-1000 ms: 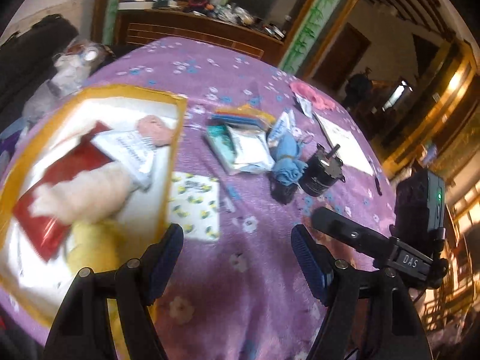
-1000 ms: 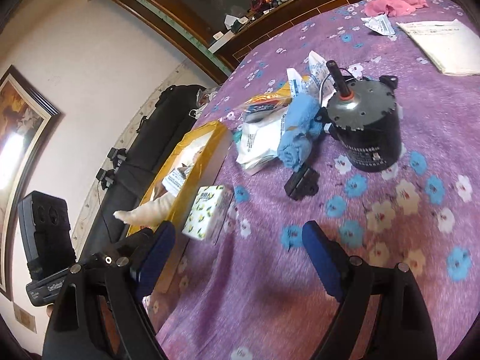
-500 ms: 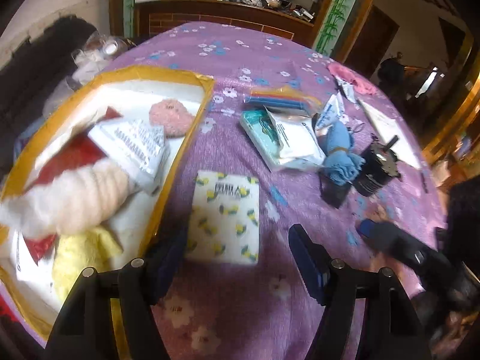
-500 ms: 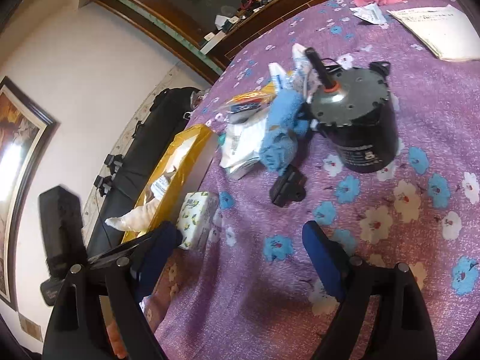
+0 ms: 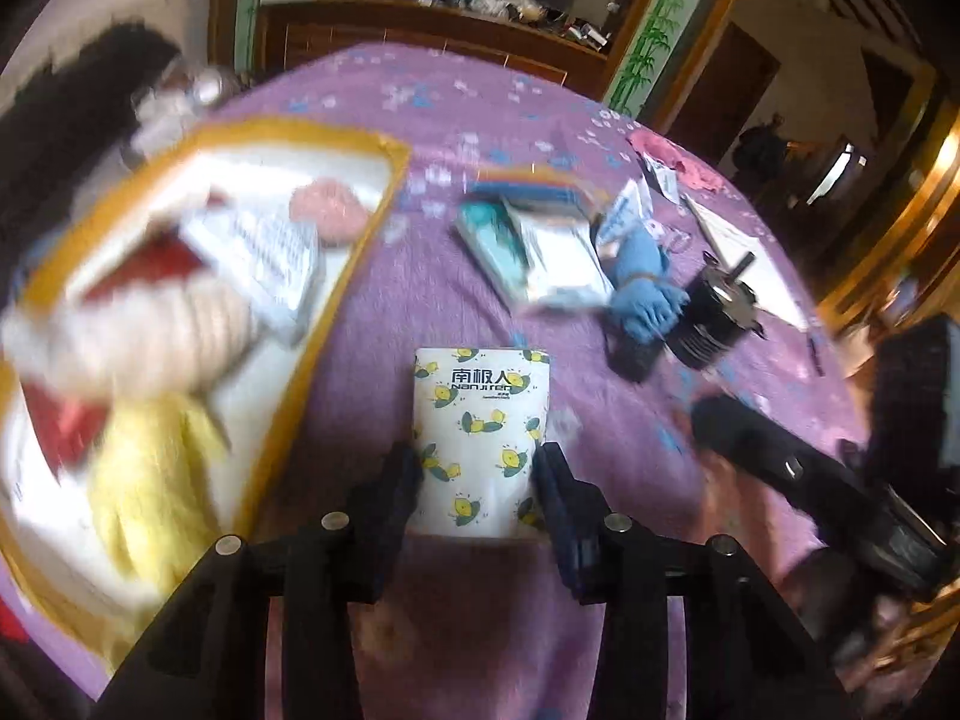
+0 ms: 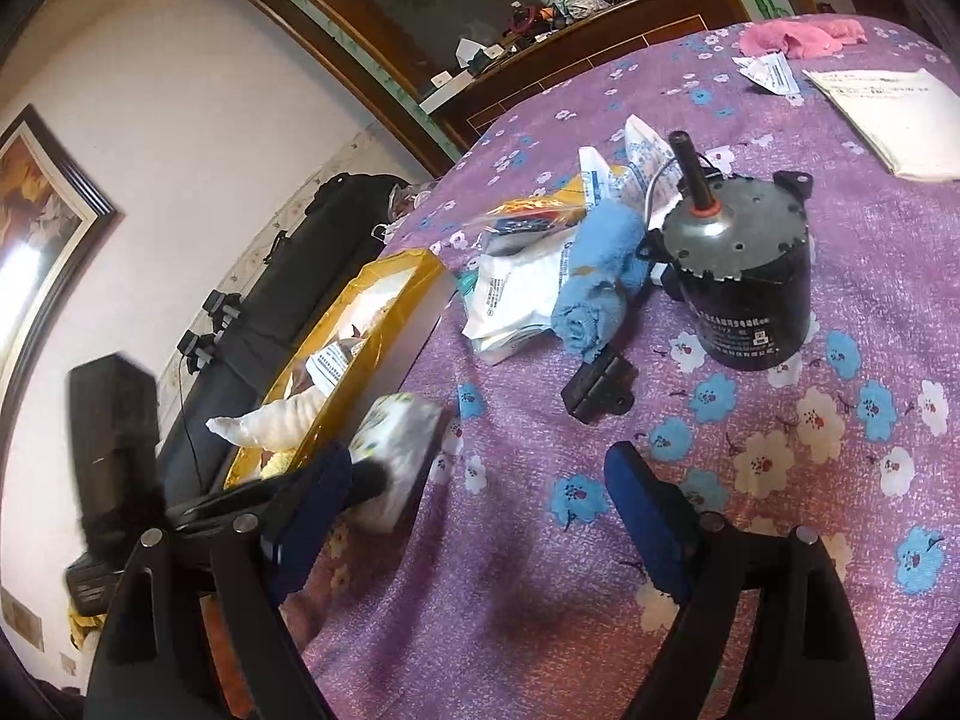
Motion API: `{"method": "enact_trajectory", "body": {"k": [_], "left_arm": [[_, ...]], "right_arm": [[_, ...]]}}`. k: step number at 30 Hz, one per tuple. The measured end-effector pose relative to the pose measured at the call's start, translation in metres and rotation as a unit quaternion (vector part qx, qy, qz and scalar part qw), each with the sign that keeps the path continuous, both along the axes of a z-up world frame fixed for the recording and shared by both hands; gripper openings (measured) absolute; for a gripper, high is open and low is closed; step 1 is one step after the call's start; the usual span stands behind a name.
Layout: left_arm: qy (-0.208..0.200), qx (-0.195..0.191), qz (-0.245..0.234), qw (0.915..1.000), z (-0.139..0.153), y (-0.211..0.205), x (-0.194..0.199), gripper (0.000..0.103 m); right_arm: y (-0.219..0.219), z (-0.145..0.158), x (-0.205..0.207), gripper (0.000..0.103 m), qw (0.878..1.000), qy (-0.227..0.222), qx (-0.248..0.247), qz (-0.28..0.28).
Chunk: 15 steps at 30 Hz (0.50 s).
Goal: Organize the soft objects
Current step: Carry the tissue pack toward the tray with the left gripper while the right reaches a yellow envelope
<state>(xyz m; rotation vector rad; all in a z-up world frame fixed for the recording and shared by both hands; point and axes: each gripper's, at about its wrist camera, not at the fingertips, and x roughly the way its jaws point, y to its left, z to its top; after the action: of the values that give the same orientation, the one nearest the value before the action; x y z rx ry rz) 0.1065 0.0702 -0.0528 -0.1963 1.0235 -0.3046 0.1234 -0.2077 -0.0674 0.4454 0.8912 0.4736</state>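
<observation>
Step in hand: we are closing the left tool (image 5: 477, 474) on the tissue pack (image 5: 480, 420); right tool (image 6: 480, 492) released. Next, presumably, lifting it into the yellow-rimmed box (image 5: 336, 276).

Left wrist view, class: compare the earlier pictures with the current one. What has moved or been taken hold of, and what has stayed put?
The left tongs have come down over the white tissue pack with yellow lemon prints, and their jaws have just been closing; the pack now sits between them, pads at its sides. The right tongs stay open and empty. The yellow-rimmed box, blue cloth and black motor stayed where they were.
</observation>
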Motion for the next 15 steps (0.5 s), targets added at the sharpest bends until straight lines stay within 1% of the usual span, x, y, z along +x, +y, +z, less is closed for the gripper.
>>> {"method": "enact_trajectory", "body": {"k": [1,4,7,10,11,12,15], "left_arm": [[0.005,-0.006,-0.004,1.0,-0.004,0.0,-0.002,0.044],[-0.012,0.004,-0.009,0.9999,-0.004,-0.004,-0.011,0.044],[-0.008,-0.026,-0.022,0.9994,-0.003,-0.007,-0.017,0.044],[-0.022,-0.009,-0.032,0.9992,-0.003,-0.012,-0.022,0.044],[-0.018,-0.01,-0.032,0.9993,-0.005,-0.011,-0.021,0.044],[-0.015,-0.014,-0.032,0.9993,-0.007,-0.009,-0.022,0.045],[-0.012,-0.018,-0.035,0.9992,-0.009,-0.007,-0.019,0.053]], "right_arm": [[0.001,0.0,0.0,0.086,1.0,0.001,0.0,-0.001],[-0.002,-0.001,0.0,0.086,1.0,0.003,0.007,-0.003],[-0.004,-0.001,-0.001,0.086,1.0,0.004,0.002,-0.013],[-0.003,-0.001,-0.001,0.086,1.0,0.001,-0.003,-0.013],[-0.003,-0.001,0.0,0.086,1.0,0.001,-0.006,-0.014],[-0.002,-0.002,0.001,0.086,1.0,0.003,-0.012,-0.018],[-0.002,-0.003,0.001,0.086,1.0,0.004,-0.016,-0.02]]}}
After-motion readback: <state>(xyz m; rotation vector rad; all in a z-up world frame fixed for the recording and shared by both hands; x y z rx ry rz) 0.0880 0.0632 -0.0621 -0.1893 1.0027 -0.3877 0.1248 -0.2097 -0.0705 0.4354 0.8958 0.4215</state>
